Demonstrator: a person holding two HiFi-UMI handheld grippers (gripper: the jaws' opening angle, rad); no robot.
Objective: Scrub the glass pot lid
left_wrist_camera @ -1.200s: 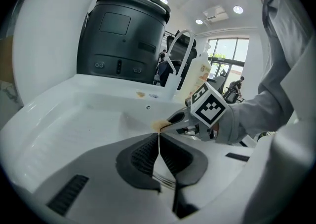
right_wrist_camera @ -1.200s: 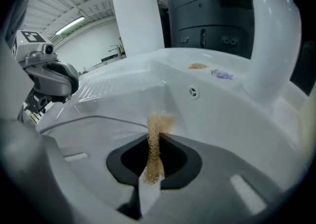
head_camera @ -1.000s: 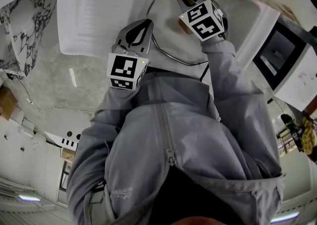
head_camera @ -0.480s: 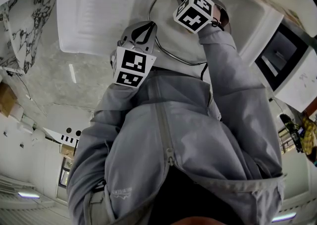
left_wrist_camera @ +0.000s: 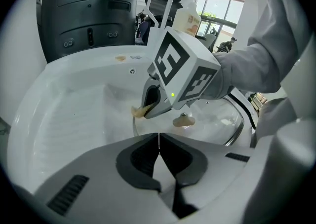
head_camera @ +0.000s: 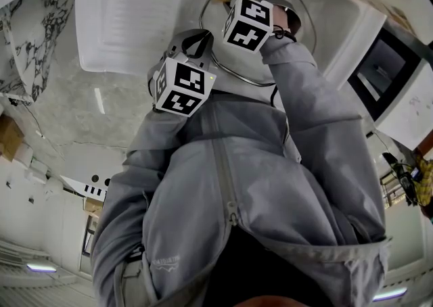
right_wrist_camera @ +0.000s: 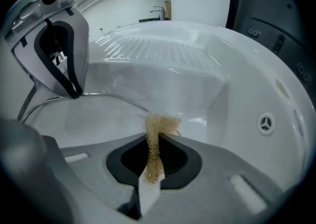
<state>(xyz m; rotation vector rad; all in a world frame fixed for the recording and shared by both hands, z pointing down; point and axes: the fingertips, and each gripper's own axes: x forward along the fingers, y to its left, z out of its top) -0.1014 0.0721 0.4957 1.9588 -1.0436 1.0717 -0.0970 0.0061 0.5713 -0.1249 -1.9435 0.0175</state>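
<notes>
**Pad is working the rim while the other gripper is bracing the lid**

The glass pot lid (head_camera: 233, 62) is lying flat in the basin of the white sink (right_wrist_camera: 237, 70), knob (left_wrist_camera: 183, 121) facing up. That is probably why both tools are pointing steeply down into it. The right gripper (right_wrist_camera: 154, 141) is clenching a tan scrub pad (right_wrist_camera: 160, 123). The pad is standing on edge between the jaws, with its frayed end sticking out past the tips. Gripping it this way seems to be letting the soft end meet the glass while the hard jaws are staying off it. In the left gripper view that end is touching down at the lid's metal rim, on the side away from the knob.

The left gripper (left_wrist_camera: 159, 139) is holding its jaws pressed together with nothing showing between them. In the right gripper view its tips are sitting right at the near rim. This looks like a brace that is keeping the lid from sliding on the slick basin under the scrubbing. Whether it is pinching the thin rim or only pushing on it is not clear
</notes>
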